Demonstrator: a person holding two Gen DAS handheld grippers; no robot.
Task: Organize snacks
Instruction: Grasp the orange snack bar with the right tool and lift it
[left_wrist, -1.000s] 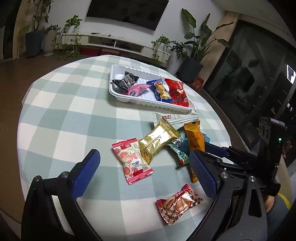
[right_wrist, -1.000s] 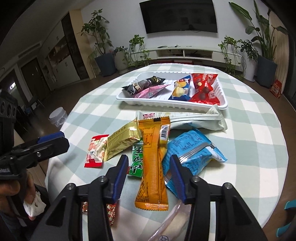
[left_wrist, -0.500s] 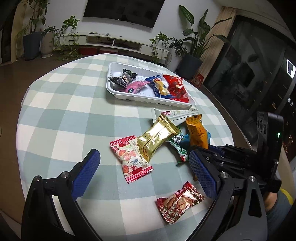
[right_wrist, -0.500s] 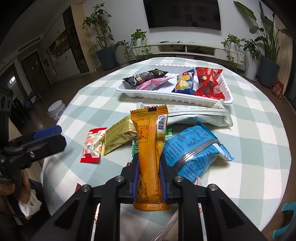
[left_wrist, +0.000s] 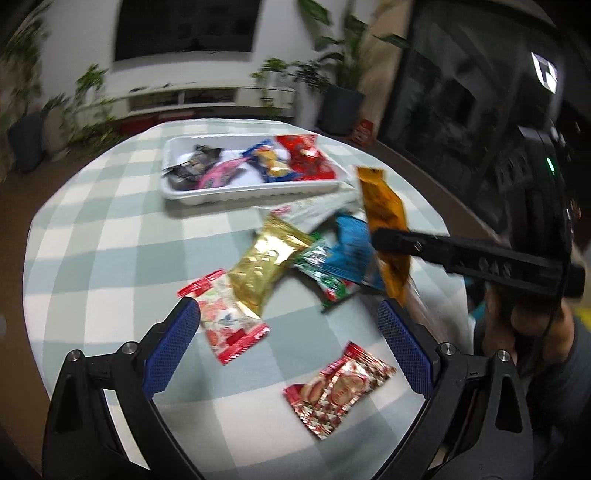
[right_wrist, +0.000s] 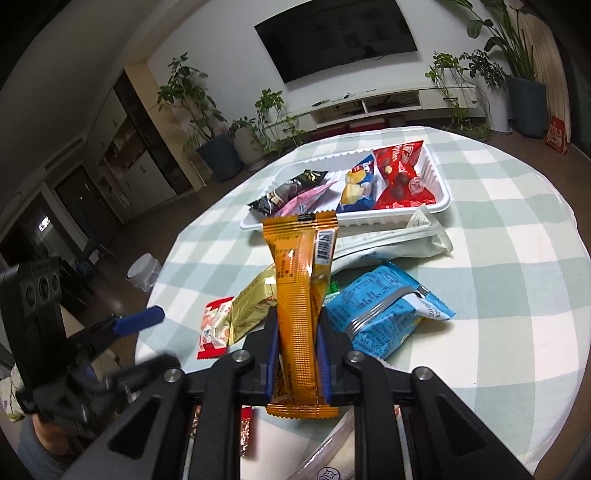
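My right gripper (right_wrist: 297, 347) is shut on an orange snack bar packet (right_wrist: 299, 266) and holds it upright above the pile. In the left wrist view the same packet (left_wrist: 382, 206) hangs tilted from the right gripper (left_wrist: 378, 239). My left gripper (left_wrist: 288, 317) stands open over the table with nothing between its fingers. A red-and-white packet (left_wrist: 225, 321) lies by its left finger and a red patterned one (left_wrist: 336, 387) by its right. A white tray (right_wrist: 439, 201) at the far side holds black, pink, blue and red packets.
Gold (left_wrist: 266, 266), green (left_wrist: 325, 273), blue (right_wrist: 384, 310) and long white (right_wrist: 388, 242) packets lie loose on the round checked tablecloth (left_wrist: 110, 258). A clear wrapper (right_wrist: 332, 454) lies near the front edge. A hand (left_wrist: 517, 325) holds the right gripper.
The right gripper's jaws closed on the orange packet and lifted it off the pile. The left gripper rolled and moved in toward the loose snacks, staying open.
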